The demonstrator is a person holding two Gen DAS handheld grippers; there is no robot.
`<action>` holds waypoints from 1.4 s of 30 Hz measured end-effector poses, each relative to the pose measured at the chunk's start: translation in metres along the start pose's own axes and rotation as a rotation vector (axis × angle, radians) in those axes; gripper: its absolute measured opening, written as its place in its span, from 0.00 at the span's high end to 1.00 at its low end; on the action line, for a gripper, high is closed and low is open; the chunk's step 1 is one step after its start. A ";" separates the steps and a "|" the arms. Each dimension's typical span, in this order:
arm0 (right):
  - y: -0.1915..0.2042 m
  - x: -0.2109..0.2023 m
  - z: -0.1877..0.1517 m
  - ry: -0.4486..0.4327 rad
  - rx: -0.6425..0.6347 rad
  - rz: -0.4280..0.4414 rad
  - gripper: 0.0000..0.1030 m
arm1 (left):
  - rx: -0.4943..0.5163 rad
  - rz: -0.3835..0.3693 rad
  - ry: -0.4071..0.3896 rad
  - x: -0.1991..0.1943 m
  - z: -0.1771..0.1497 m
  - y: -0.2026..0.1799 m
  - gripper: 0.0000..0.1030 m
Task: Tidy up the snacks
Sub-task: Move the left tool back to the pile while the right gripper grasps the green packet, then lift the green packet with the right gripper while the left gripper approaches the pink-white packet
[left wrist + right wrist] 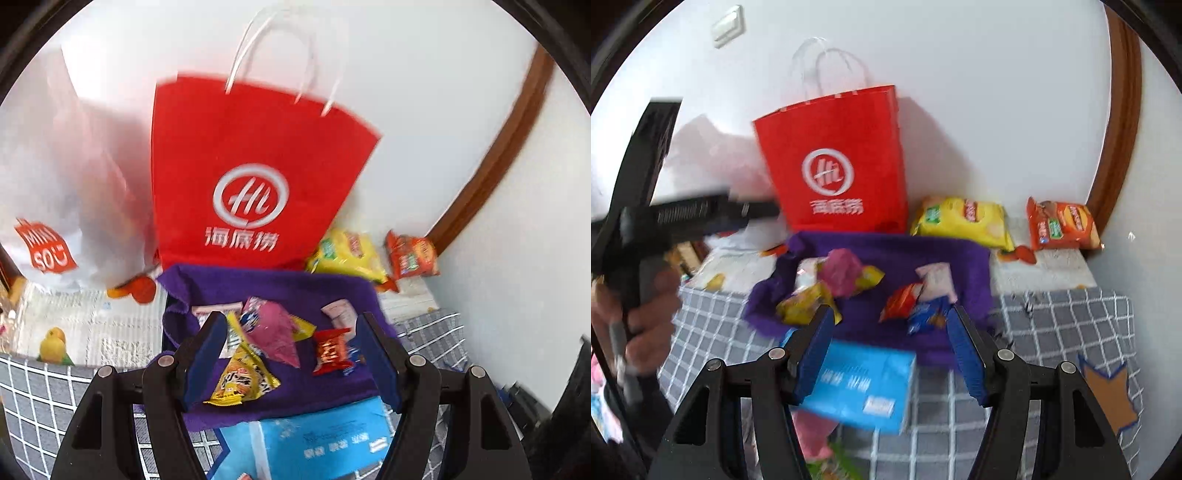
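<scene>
Both my left gripper and right gripper hang open, empty — poised to pick snacks off the purple cloth.

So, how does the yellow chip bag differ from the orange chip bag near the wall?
The yellow chip bag looks larger than the orange chip bag. The yellow one lies right beside the red paper bag, while the orange one lies further right, near the brown door frame. Their colours differ, yellow against orange. Both are puffy, lie behind the purple cloth, and carry a similar round red logo.
</scene>
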State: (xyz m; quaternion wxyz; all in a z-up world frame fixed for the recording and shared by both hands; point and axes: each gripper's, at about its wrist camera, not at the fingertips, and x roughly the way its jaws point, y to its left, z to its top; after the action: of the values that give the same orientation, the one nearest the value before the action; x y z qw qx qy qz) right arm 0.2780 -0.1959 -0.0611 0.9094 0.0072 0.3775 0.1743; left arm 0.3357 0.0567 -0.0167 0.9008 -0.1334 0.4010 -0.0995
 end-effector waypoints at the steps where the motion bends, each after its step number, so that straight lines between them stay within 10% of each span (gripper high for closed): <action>1: 0.003 -0.005 -0.005 0.002 -0.007 -0.003 0.38 | 0.001 -0.008 -0.012 -0.010 -0.003 -0.003 0.32; 27: 0.064 0.032 -0.168 0.163 -0.146 0.061 0.33 | -0.047 0.116 0.087 -0.110 -0.158 0.059 0.32; 42: 0.013 -0.008 -0.183 0.003 -0.123 -0.038 0.40 | -0.095 0.065 0.182 -0.045 -0.180 0.038 0.32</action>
State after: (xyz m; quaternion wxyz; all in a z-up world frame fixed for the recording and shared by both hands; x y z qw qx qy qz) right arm 0.1428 -0.2077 -0.1847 0.9106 -0.0561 0.3677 0.1800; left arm 0.1739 0.0761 -0.1138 0.8561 -0.1535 0.4894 -0.0629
